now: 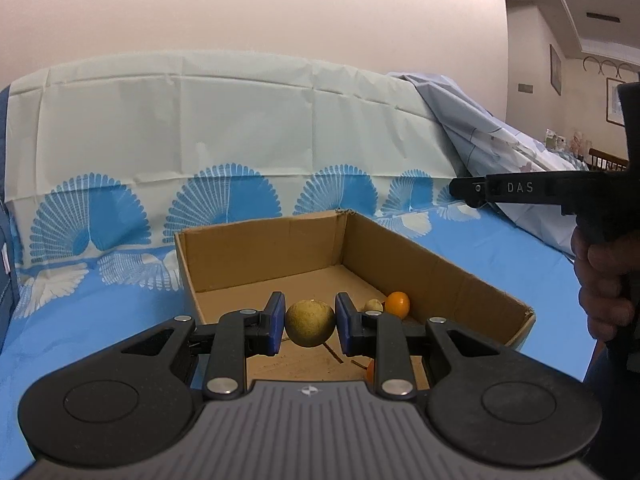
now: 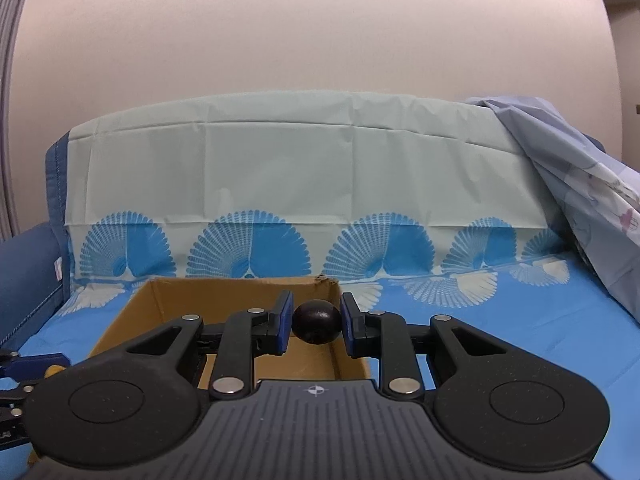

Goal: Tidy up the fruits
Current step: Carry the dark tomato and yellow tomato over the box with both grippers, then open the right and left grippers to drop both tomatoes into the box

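My left gripper (image 1: 310, 325) is shut on a round yellow-green fruit (image 1: 310, 323) and holds it over the open cardboard box (image 1: 420, 256). An orange (image 1: 398, 304) and a small pale fruit (image 1: 373, 305) lie at the box's right side; part of another orange fruit (image 1: 370, 372) shows behind my right finger. My right gripper (image 2: 316, 323) is shut on a dark round fruit (image 2: 316, 322) and holds it above the box's right far corner (image 2: 320, 284). The right gripper's body (image 1: 540, 190) shows at the right edge of the left wrist view.
The box sits on a blue cloth with fan patterns (image 1: 100, 320) over a sofa seat. The pale backrest cover (image 2: 280, 168) rises behind it. A crumpled light-blue sheet (image 2: 592, 200) lies at the right. A blue armrest (image 2: 28, 280) stands at the left.
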Demonstrator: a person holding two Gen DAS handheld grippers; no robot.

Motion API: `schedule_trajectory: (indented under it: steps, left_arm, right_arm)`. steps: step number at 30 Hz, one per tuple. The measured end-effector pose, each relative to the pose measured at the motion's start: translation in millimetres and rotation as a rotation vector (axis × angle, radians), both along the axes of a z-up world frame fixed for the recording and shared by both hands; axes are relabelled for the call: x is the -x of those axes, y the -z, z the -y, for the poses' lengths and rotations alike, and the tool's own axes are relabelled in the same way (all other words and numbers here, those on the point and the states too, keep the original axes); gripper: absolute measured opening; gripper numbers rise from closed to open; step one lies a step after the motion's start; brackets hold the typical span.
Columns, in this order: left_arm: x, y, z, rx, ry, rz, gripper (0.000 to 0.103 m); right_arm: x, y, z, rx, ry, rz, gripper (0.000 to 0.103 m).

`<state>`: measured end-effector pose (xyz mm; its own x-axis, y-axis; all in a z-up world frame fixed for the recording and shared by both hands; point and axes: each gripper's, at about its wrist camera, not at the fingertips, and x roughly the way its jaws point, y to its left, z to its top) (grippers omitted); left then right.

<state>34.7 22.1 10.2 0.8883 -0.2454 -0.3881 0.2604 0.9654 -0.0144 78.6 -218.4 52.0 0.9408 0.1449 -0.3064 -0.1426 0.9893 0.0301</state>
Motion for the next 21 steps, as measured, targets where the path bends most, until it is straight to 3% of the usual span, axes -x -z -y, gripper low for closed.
schedule_trajectory:
  steps: [13,14,15,16,17,21]
  left_arm:
    - [-10,5,9,0.012,0.017,-0.021,0.030]
    - [-11,6,9,0.014,0.016,-0.029,0.037]
    - [-14,7,9,0.017,0.016,-0.047,0.054]
    - [-15,8,8,0.022,0.013,-0.061,0.058]
    - [-15,9,8,0.026,0.009,-0.063,0.059]
    - [-12,7,7,0.032,-0.007,-0.032,0.059]
  right_arm:
    - [-5,3,-12,0.023,-0.023,-0.013,0.027]
    - [-5,4,-12,0.025,-0.024,-0.017,0.028]
    - [-6,5,-12,0.027,-0.021,-0.025,0.031]
    - [-8,6,-13,0.031,-0.018,-0.041,0.045]
    - [-9,6,-13,0.035,-0.009,-0.045,0.051]
    - [-9,7,-12,0.027,0.006,-0.044,0.051]
